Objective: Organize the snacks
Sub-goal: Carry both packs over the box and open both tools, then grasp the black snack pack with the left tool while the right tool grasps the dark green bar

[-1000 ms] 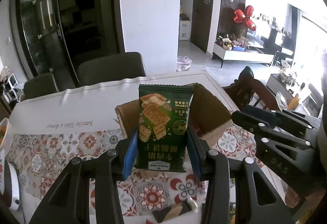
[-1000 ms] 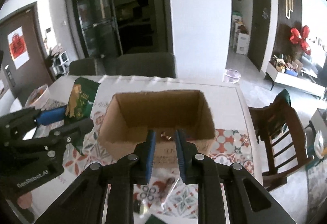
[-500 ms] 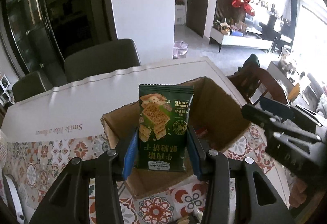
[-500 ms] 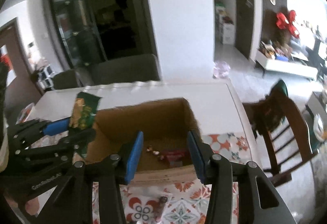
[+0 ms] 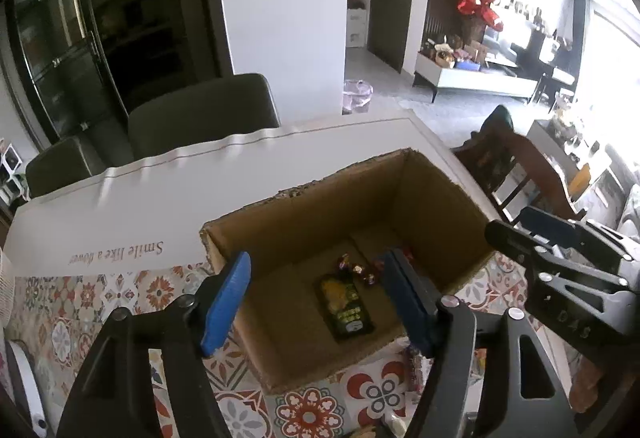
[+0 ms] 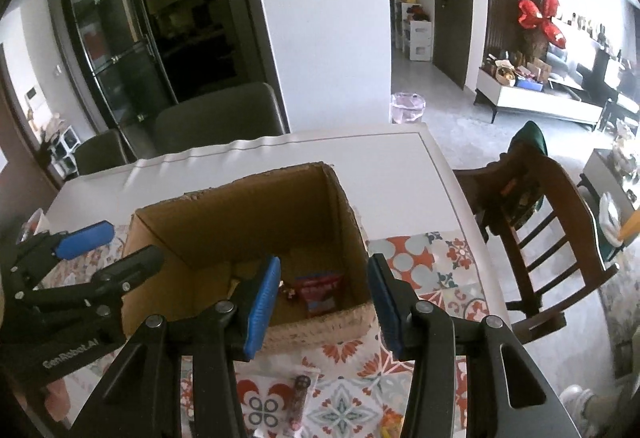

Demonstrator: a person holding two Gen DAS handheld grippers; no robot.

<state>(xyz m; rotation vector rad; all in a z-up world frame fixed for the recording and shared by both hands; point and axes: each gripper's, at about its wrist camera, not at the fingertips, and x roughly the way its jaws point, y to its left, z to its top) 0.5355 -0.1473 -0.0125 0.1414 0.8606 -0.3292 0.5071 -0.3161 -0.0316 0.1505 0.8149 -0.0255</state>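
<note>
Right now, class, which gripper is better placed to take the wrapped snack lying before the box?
Probably the right gripper: open, empty, with the wrapped snack just beneath it on the cloth. The left gripper, jaws opening with nothing between them, is over the box.

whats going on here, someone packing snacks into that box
Yes. A person holds a claw in each hand over an open cardboard box on the patterned table. The left claw is opening with nothing between its pads; a green biscuit packet lies on the box floor beside wrapped candies and a red packet. The right claw is open and empty.
</note>
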